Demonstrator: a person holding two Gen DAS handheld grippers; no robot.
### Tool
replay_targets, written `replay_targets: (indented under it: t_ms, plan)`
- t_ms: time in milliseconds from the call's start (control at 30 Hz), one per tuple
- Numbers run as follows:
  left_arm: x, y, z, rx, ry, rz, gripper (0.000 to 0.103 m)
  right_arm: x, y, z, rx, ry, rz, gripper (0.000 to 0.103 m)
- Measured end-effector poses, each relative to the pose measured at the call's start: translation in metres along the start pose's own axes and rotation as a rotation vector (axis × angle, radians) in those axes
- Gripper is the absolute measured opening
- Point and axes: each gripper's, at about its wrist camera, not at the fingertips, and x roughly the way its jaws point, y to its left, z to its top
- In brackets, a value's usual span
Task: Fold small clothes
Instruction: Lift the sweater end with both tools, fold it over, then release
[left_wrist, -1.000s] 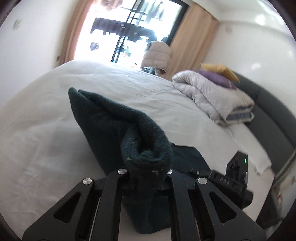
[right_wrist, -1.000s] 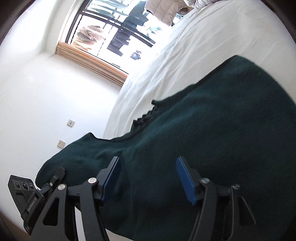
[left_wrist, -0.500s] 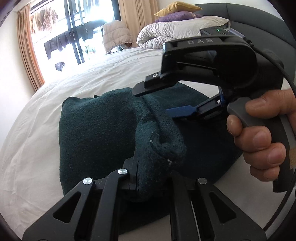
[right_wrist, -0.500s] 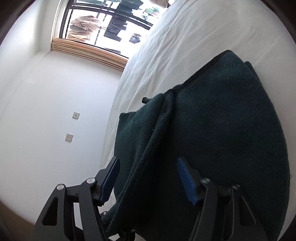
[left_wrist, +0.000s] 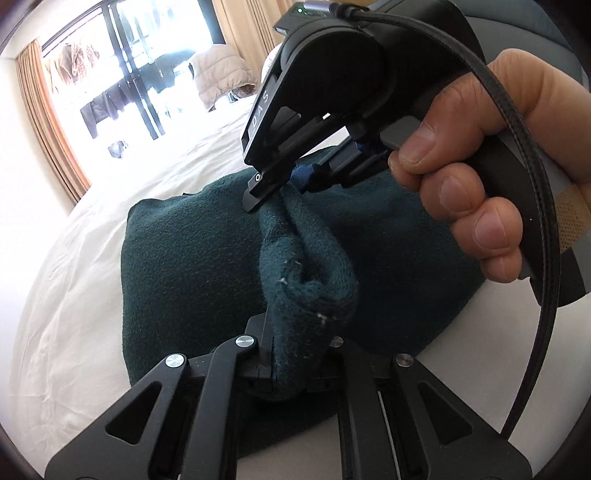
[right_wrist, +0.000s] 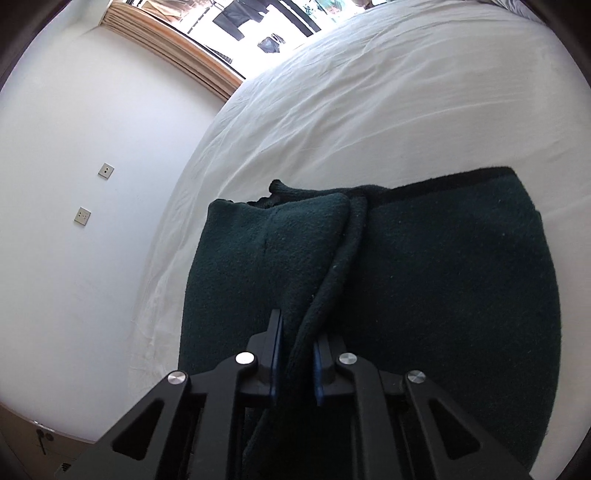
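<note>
A dark green fleece garment (left_wrist: 192, 266) lies partly folded on the white bed (left_wrist: 62, 295). My left gripper (left_wrist: 295, 369) is shut on a bunched fold of it near the front edge. The right gripper (left_wrist: 291, 184), held by a hand, is shut on the same raised fold farther along. In the right wrist view my right gripper (right_wrist: 297, 362) pinches that fold between its blue pads, with the garment (right_wrist: 461, 295) spread flat to the right and a folded layer to the left.
The white bed sheet (right_wrist: 369, 96) stretches away towards a bright window with curtains (left_wrist: 48, 122). A white wall with two sockets (right_wrist: 83, 216) stands beside the bed. A pale jacket (left_wrist: 218, 74) hangs beyond the bed's far side.
My right gripper has closed on the raised fold; it was open half a second ago. The left gripper has carried its fold over the garment, and the two grippers have come close together.
</note>
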Motion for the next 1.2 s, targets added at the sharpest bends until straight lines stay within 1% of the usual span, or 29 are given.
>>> replay_targets:
  t_ms: [167, 233, 433, 600, 800, 867, 900, 967, 1000, 1067, 1100, 1133, 1167, 1200]
  plan:
    - [-0.006, -0.008, 0.012, 0.017, -0.024, -0.017, 0.007, -0.023, -0.008, 0.010, -0.027, -0.043, -0.013, 0.012]
    - [0.005, -0.007, 0.021, 0.036, -0.034, -0.028, 0.007, -0.034, -0.016, 0.013, -0.025, -0.060, -0.020, 0.012]
    - [0.020, -0.027, 0.036, 0.101, -0.056, -0.075, 0.007, -0.058, -0.050, 0.018, -0.010, -0.091, -0.042, 0.012]
    - [0.034, -0.034, 0.035, 0.132, -0.042, -0.104, 0.007, -0.058, -0.074, 0.015, 0.019, -0.096, -0.053, 0.012]
    - [0.049, -0.028, 0.022, 0.135, -0.003, -0.101, 0.007, -0.042, -0.090, 0.013, 0.053, -0.090, -0.058, 0.012]
    - [0.046, -0.024, 0.019, 0.135, -0.001, -0.101, 0.008, -0.041, -0.093, 0.012, 0.068, -0.100, -0.049, 0.013]
    - [0.042, -0.022, 0.018, 0.127, 0.000, -0.114, 0.009, -0.041, -0.092, 0.012, 0.071, -0.106, -0.049, 0.013]
    - [0.037, -0.012, 0.017, 0.093, 0.015, -0.161, 0.014, -0.044, -0.093, 0.013, 0.081, -0.116, -0.054, 0.014]
    - [0.026, -0.009, 0.013, 0.072, 0.019, -0.180, 0.014, -0.046, -0.095, 0.013, 0.093, -0.124, -0.058, 0.016]
    - [0.007, 0.007, 0.002, 0.025, 0.018, -0.245, 0.016, -0.052, -0.095, 0.013, 0.124, -0.141, -0.060, 0.022]
    - [-0.005, 0.017, -0.004, 0.002, 0.010, -0.285, 0.018, -0.058, -0.096, 0.012, 0.133, -0.157, -0.079, 0.028]
    - [-0.013, 0.030, -0.009, -0.020, 0.000, -0.310, 0.025, -0.066, -0.097, 0.011, 0.134, -0.176, -0.129, 0.041]
    - [-0.024, 0.043, -0.017, -0.048, -0.022, -0.328, 0.039, -0.076, -0.096, 0.008, 0.127, -0.199, -0.181, 0.044]
    - [-0.034, 0.056, -0.023, -0.074, -0.049, -0.327, 0.053, -0.085, -0.094, 0.005, 0.117, -0.222, -0.207, 0.045]
